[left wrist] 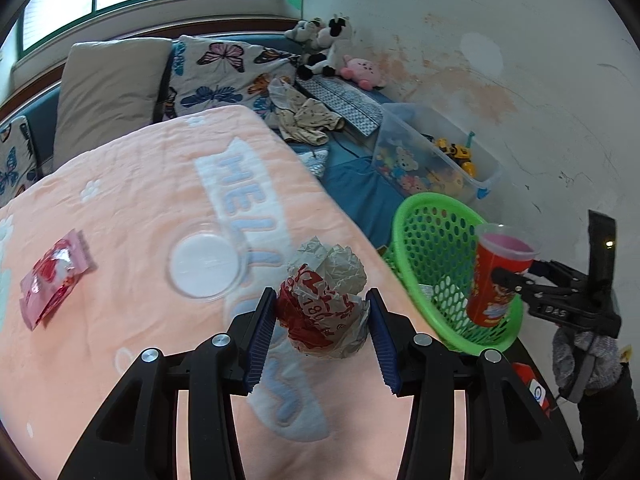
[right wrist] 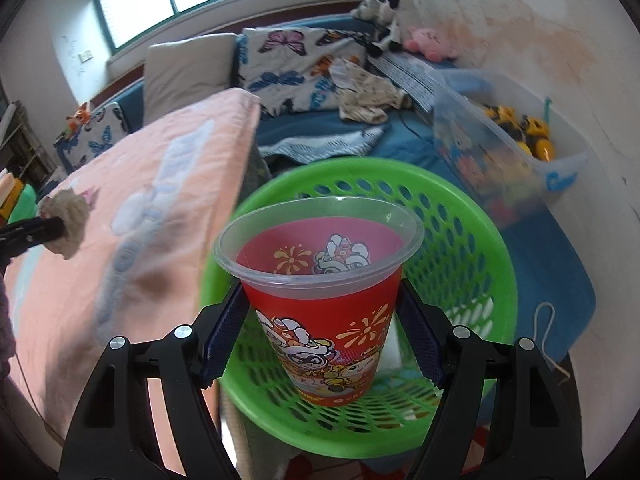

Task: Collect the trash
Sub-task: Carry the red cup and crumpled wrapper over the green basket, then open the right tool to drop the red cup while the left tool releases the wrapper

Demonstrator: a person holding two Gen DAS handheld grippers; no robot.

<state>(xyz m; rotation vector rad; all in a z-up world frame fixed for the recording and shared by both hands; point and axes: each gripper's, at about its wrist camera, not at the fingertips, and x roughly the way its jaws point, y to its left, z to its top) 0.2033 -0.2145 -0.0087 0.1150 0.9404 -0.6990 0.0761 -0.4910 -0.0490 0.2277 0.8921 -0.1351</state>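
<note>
My left gripper is shut on a crumpled red-and-white paper wrapper and holds it above the peach blanket. The wrapper also shows in the right wrist view at the far left. My right gripper is shut on a red printed plastic cup, upright above the green perforated basket. In the left wrist view the cup hangs over the basket's right rim. A pink-red snack packet and a clear round lid lie on the blanket.
The basket stands beside the blanket's right edge. Behind it are a clear toy bin, a blue mattress, pillows, plush toys and a stained wall.
</note>
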